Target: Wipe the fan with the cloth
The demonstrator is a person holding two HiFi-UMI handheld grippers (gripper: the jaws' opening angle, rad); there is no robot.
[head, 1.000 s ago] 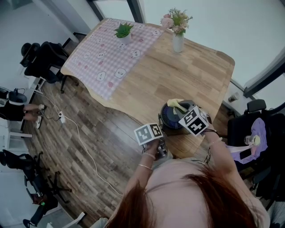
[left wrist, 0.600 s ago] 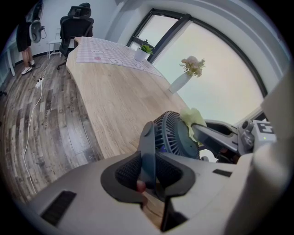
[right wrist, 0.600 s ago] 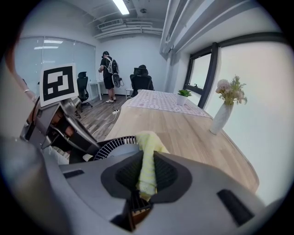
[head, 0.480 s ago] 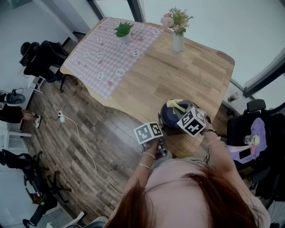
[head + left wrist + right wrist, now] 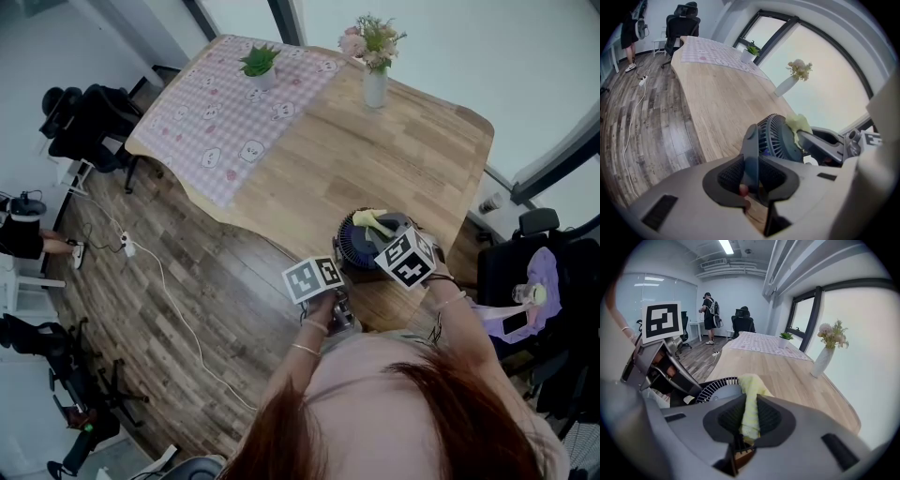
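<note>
A small dark blue fan (image 5: 359, 246) stands on the wooden table (image 5: 403, 159), near its front edge. My left gripper (image 5: 751, 176) is shut on the fan's flat dark stand (image 5: 751, 150), just below the round grille (image 5: 776, 138). The right gripper (image 5: 749, 416) is shut on a pale yellow cloth (image 5: 751, 397), which lies over the top of the fan grille (image 5: 715, 389). In the head view the cloth (image 5: 372, 221) rests on the fan's far side, the right gripper's marker cube (image 5: 407, 255) beside it and the left gripper's cube (image 5: 313, 279) at the fan's near left.
A vase of flowers (image 5: 375, 86) and a small potted plant (image 5: 260, 66) stand at the table's far end, the plant on a pink checked cloth (image 5: 234, 117). Office chairs (image 5: 525, 272) crowd the right side. A white cable (image 5: 178, 309) runs over the wood floor on the left.
The right gripper has shifted slightly back and forth with the cloth on the fan's top. The left gripper has held the stand still.
</note>
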